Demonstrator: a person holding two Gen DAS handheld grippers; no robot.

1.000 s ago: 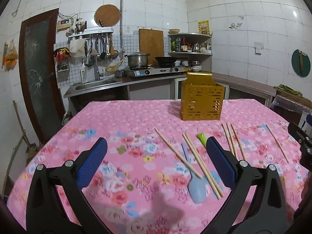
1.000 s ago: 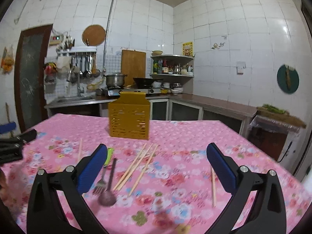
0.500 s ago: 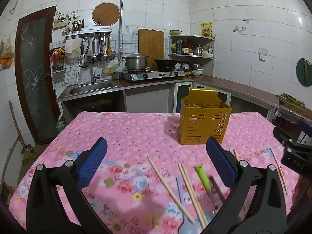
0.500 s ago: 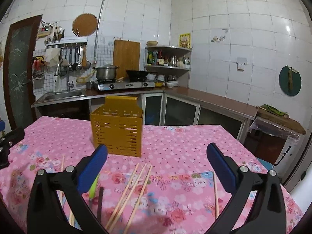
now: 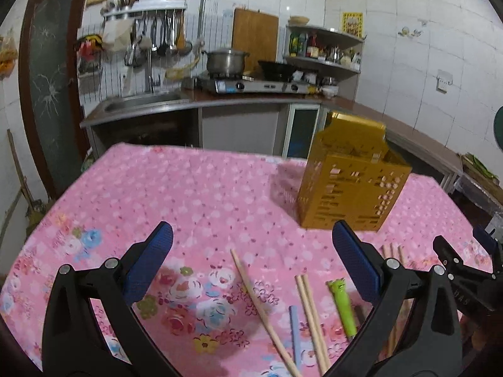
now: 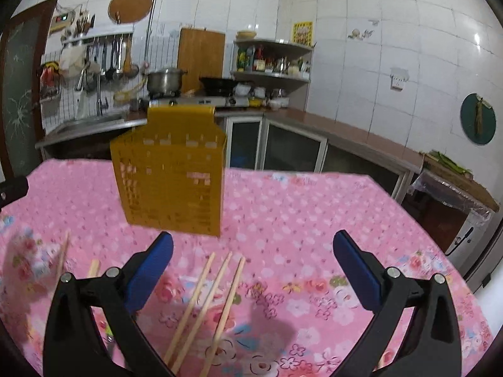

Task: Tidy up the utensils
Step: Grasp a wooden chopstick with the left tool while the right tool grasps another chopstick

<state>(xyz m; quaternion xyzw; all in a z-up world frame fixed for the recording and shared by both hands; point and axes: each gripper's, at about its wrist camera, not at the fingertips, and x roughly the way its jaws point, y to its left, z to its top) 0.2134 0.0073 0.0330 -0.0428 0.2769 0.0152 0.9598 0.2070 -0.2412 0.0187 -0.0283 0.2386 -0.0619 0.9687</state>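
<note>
The green-handled utensil (image 5: pixel 342 302) and blue handle (image 5: pixel 295 330) have working ends hidden; chopsticks (image 6: pixel 201 311) run off-frame.

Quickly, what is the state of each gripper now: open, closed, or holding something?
Left gripper: open, holding nothing.
Right gripper: open, holding nothing.

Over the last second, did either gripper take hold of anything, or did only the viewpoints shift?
Nothing was grasped. Both the left gripper and the right gripper stayed open and empty while moving forward toward the yellow utensil holder, which now looms larger in both views. The chopsticks, the green-handled utensil and the holder kept their places on the pink tablecloth.
</note>
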